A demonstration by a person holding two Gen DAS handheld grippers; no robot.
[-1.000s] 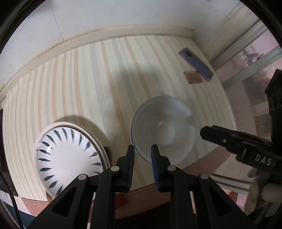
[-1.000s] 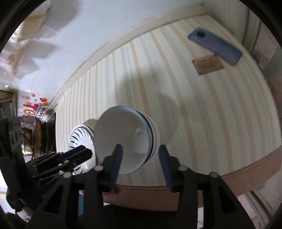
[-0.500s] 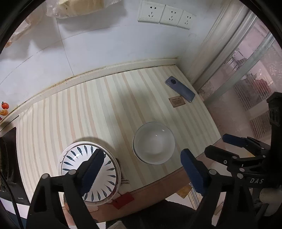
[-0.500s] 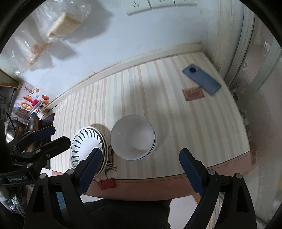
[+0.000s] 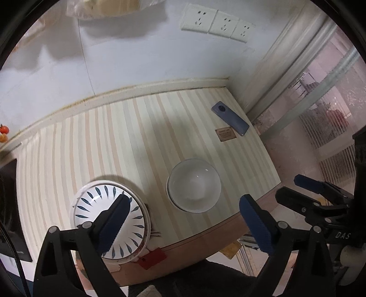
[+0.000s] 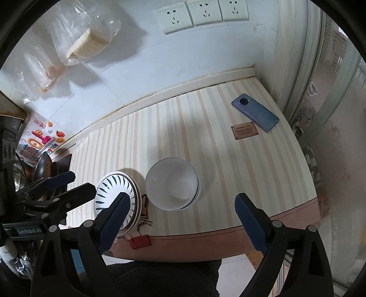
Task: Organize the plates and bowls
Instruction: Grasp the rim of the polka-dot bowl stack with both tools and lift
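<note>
A stack of white bowls (image 5: 194,185) sits on the striped table near its front edge; it also shows in the right wrist view (image 6: 172,184). To its left lies a stack of white plates with blue leaf marks (image 5: 109,219), seen too in the right wrist view (image 6: 115,193). My left gripper (image 5: 185,225) is wide open and empty, held high above the table's front edge. My right gripper (image 6: 183,218) is wide open and empty, also high above the front edge. Each gripper shows at the side of the other's view.
A blue phone (image 6: 255,112) and a small brown tag (image 6: 244,132) lie at the table's far right. A red tag (image 5: 152,259) hangs at the front edge. Wall sockets (image 6: 201,13) and hanging plastic bags (image 6: 84,34) are behind. A black stove (image 5: 9,205) is left.
Both grippers opened wide, let go of the bowl and pulled up and back from the table. The bowl now rests on the stack.
</note>
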